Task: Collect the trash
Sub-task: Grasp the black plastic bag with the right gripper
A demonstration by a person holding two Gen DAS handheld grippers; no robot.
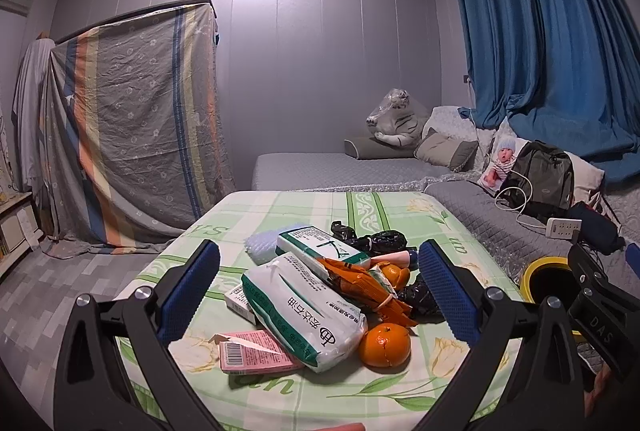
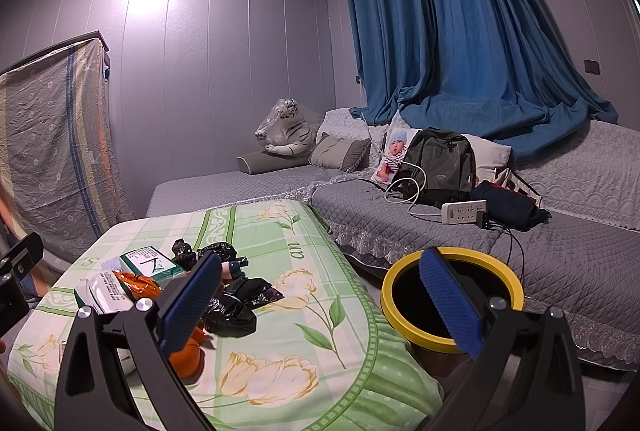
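Left wrist view is showing the left gripper (image 1: 318, 295) hanging wide open over the heap of trash, its blue pads (image 1: 191, 291) standing either side of the pile and gripping nothing. Nearest is lying a pink carton (image 1: 256, 353), flat and stiff, probably light and best pinched across its thin edges. Beside it an orange (image 1: 385, 345) is sitting with cracked peel; it looks firm, round and likely to roll, so it is asking for a hold across its middle. A second orange (image 1: 395, 274) is peeking out further back, making two that I can count. Over the carton a white soft pack (image 1: 304, 311) is sprawling, squashy and slick-looking, easiest taken at a crimped end; a second green-and-white pack (image 1: 320, 246) is lying behind it. Between them an orange wrapper (image 1: 360, 285) is crumpling, light and limp, so any fold would serve. A small white box (image 1: 239, 301) is poking out under the near pack. Black plastic bags (image 1: 386, 242) are bunching at the back and right, at least two clumps, soft and nearly weightless by the look of them. A pale bubble sheet (image 1: 262, 245) is resting at the far left of the pile.

Right wrist view is showing the right gripper (image 2: 320, 305) likewise spread wide and empty, hovering between the cloth-covered table (image 2: 280, 231) and the yellow-rimmed bin (image 2: 454, 297), which is standing just beside the table's edge. Beyond are lying a grey sofa (image 2: 400, 227), one backpack (image 2: 440, 161) and a blue curtain (image 2: 460, 31).
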